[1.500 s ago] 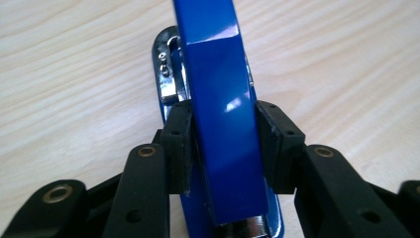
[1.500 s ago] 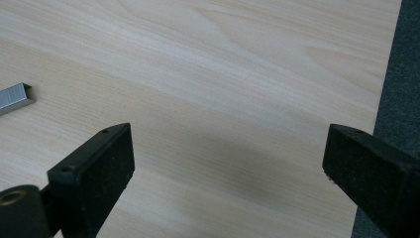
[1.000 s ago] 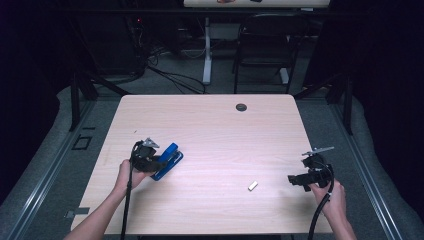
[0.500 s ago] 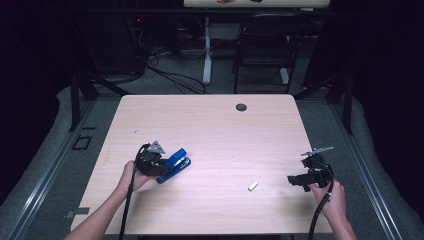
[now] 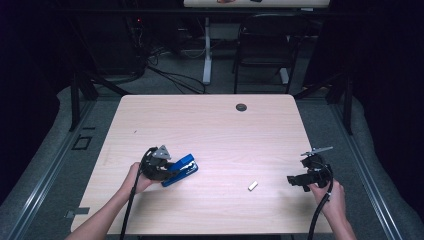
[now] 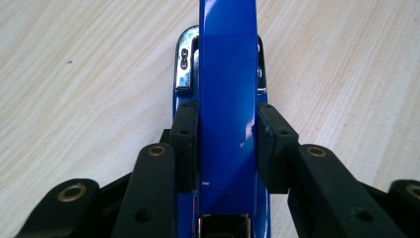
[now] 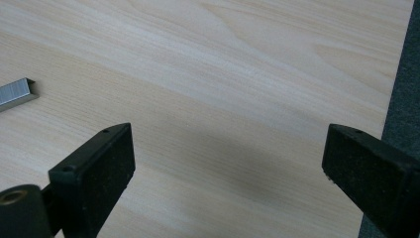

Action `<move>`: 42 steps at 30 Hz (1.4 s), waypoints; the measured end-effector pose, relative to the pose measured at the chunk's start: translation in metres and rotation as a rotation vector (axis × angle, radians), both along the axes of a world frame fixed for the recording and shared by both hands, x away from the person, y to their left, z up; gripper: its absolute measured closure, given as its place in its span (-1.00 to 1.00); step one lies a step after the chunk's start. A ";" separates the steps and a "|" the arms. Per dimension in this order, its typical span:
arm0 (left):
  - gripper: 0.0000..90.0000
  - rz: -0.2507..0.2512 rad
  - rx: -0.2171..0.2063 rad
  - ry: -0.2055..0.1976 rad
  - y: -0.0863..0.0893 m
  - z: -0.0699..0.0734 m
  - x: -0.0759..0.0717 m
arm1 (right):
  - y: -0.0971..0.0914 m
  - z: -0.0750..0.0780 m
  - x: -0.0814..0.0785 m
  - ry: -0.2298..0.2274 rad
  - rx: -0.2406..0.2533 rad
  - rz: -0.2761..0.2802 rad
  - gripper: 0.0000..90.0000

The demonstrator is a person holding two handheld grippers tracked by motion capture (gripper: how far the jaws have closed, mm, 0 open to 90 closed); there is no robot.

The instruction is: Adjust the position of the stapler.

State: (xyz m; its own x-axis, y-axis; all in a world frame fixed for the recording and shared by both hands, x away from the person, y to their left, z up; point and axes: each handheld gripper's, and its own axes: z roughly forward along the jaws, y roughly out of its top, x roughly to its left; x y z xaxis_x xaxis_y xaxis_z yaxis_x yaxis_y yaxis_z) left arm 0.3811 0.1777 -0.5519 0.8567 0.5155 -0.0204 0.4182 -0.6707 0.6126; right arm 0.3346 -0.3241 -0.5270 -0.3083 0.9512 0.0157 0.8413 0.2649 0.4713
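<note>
Blue metal stapler (image 6: 228, 99) sits clamped in my left gripper (image 5: 159, 169); my right gripper (image 5: 300, 181), jaws wide and empty, hasn't fetched the silver staple strip (image 5: 253, 185).

Left gripper clamped, right gripper wide open

The left gripper (image 5: 172, 170), held in the left hand (image 5: 137, 176), lies low and roughly level over the table (image 5: 210, 130) near its front left part, jaws pressed against both sides of the blue stapler (image 6: 228, 99). The right gripper (image 5: 296, 180), held in the right hand (image 5: 327, 192), sits near the table's front right edge, pointing inward across it, its jaws spread wide apart with nothing between them.
</note>
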 end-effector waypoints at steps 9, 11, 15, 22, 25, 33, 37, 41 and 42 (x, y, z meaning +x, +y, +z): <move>0.47 -0.063 -0.012 0.010 -0.010 0.000 -0.004 | 0.002 0.000 0.000 -0.002 0.000 0.010 -0.87; 0.47 -0.064 -0.004 -0.004 -0.012 0.000 -0.005 | 0.002 0.000 0.000 0.003 0.001 0.008 -0.87; 0.47 -0.121 -0.012 0.010 -0.017 0.000 -0.004 | 0.002 0.000 0.001 0.010 0.000 0.019 -0.86; 0.47 -0.184 -0.023 0.006 -0.028 -0.001 -0.004 | 0.004 0.000 0.000 -0.001 0.008 0.022 -0.85; 0.47 -0.193 -0.019 0.009 -0.028 -0.001 -0.004 | 0.003 0.000 0.000 0.003 0.006 0.026 -0.85; 0.47 -0.270 -0.022 0.005 -0.041 -0.001 -0.007 | 0.006 0.001 0.000 0.000 0.011 0.033 -0.85; 0.47 -0.311 -0.036 -0.001 -0.046 -0.002 -0.007 | 0.007 0.001 0.000 -0.003 0.014 0.033 -0.85; 0.47 -0.336 -0.037 -0.001 -0.050 -0.002 -0.007 | 0.008 0.001 0.000 0.001 0.022 0.039 -0.84; 0.47 -0.346 -0.042 0.000 -0.051 -0.003 -0.007 | 0.008 0.002 0.000 0.002 0.017 0.041 -0.84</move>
